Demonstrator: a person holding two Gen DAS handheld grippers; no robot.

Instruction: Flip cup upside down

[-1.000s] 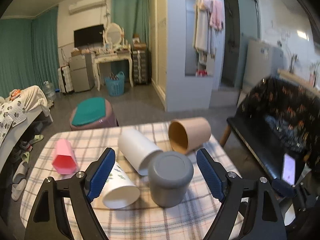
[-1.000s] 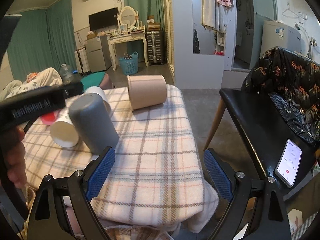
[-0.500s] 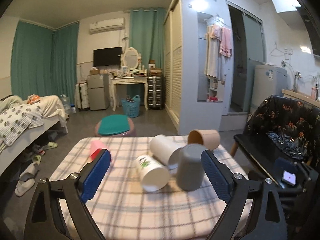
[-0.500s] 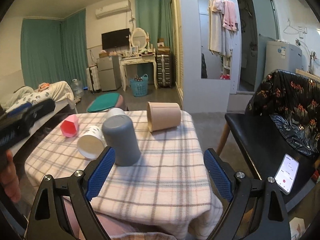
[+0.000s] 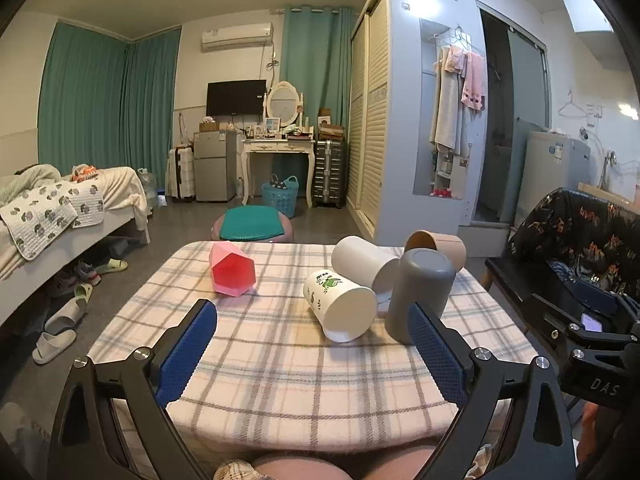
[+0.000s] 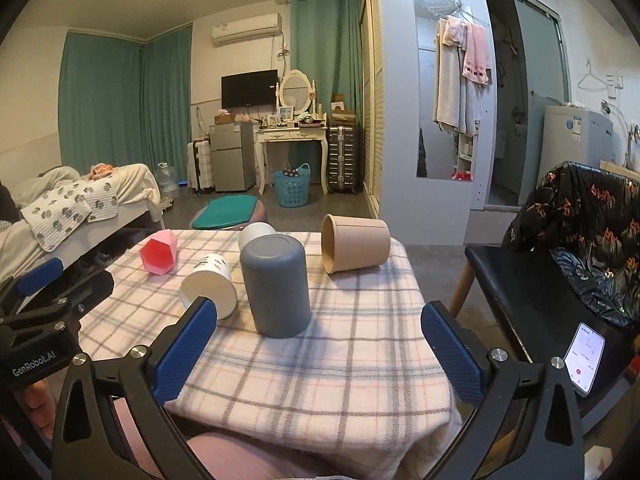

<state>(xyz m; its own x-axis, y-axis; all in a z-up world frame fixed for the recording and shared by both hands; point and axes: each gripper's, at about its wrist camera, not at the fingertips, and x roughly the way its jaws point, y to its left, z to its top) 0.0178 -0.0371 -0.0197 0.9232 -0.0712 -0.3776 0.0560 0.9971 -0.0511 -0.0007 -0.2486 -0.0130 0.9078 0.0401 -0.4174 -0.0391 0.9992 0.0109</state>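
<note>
Ahead of right tool (image 6: pixel 316 344), grey cup (image 6: pixel 276 285) inverted, apart

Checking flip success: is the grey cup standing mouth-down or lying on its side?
Mouth-down: the grey cylindrical cup stands upright on the checked tablecloth, closed base on top.

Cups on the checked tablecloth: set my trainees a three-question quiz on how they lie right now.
1. True or false: the grey cup stands with its closed end up.
2. How many cups lie on their sides? A) two B) four C) five
3. Fill in: both the left gripper and the right gripper are ____ and hold nothing.

Key:
1. True.
2. B: the pink cup, the printed white cup, the plain white cup and the tan cup.
3. Open.
</note>
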